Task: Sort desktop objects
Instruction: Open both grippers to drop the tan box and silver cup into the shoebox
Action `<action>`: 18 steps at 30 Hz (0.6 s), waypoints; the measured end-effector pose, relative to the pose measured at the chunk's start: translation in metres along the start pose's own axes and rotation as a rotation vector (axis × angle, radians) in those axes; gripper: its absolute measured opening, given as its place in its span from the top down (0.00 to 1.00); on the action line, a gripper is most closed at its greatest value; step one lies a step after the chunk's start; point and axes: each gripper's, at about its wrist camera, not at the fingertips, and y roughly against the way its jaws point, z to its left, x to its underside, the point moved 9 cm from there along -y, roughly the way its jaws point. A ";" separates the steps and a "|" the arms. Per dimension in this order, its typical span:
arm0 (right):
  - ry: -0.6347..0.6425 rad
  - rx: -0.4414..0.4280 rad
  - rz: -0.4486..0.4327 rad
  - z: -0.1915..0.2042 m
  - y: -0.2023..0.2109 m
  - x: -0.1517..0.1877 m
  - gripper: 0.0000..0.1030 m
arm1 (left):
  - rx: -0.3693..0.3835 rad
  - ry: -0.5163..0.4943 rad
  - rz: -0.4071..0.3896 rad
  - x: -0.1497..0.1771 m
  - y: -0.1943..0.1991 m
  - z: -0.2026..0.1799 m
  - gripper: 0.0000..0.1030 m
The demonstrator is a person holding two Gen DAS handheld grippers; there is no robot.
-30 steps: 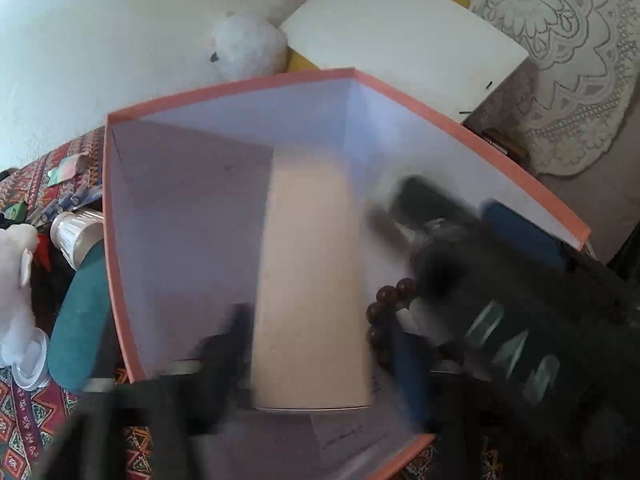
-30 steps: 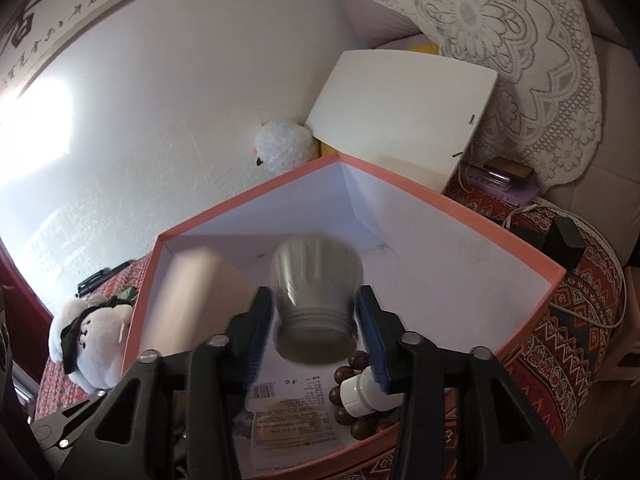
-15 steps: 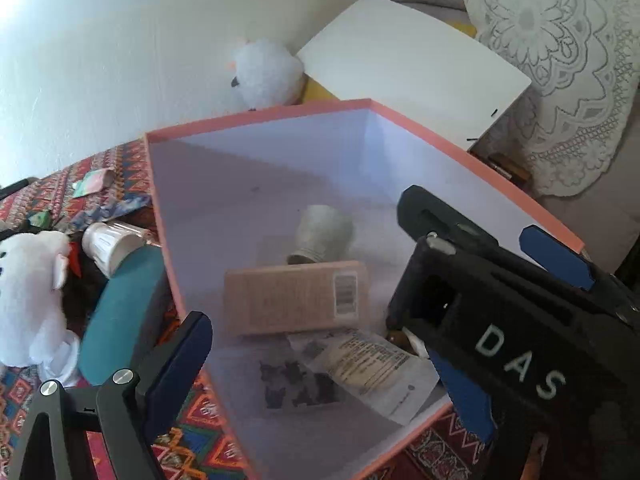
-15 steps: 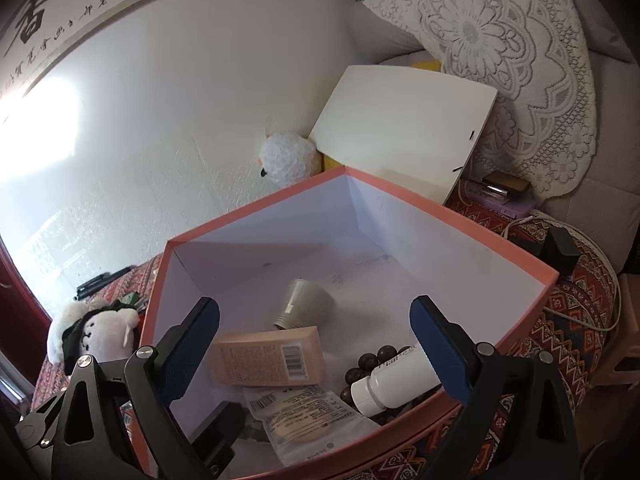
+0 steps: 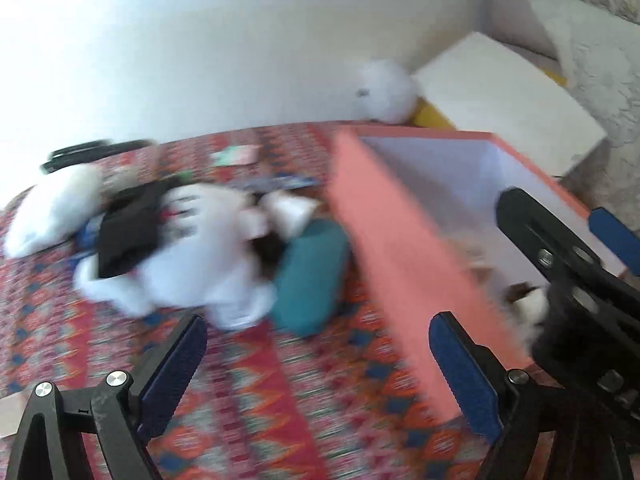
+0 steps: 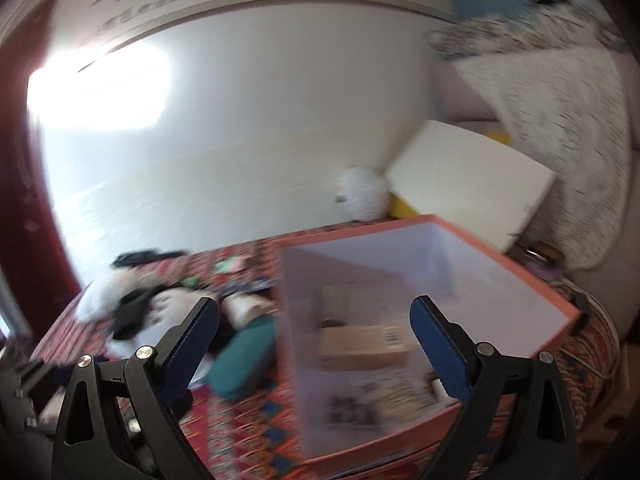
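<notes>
Patterned cloth (image 6: 256,432); salmon box (image 6: 500,258) with carton (image 6: 362,346).

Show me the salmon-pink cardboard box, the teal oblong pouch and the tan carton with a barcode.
salmon-pink cardboard box (image 6: 472,236): right wrist view, far rim.
teal oblong pouch (image 5: 308,280): left wrist view, middle of its top.
tan carton with a barcode (image 6: 360,346): right wrist view, upper face.

White wall (image 6: 260,120), lace-draped sofa (image 6: 560,128)
</notes>
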 end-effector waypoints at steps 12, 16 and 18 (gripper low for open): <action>0.107 -0.148 0.213 0.110 -0.058 0.053 0.05 | -0.057 0.224 0.031 0.009 -0.011 0.141 0.08; 0.096 -0.131 0.301 0.114 -0.093 0.070 0.05 | -0.048 0.282 0.029 -0.019 -0.033 0.159 0.07; 0.095 -0.098 0.329 0.111 -0.112 0.077 0.06 | -0.049 0.290 0.036 -0.032 -0.048 0.162 0.07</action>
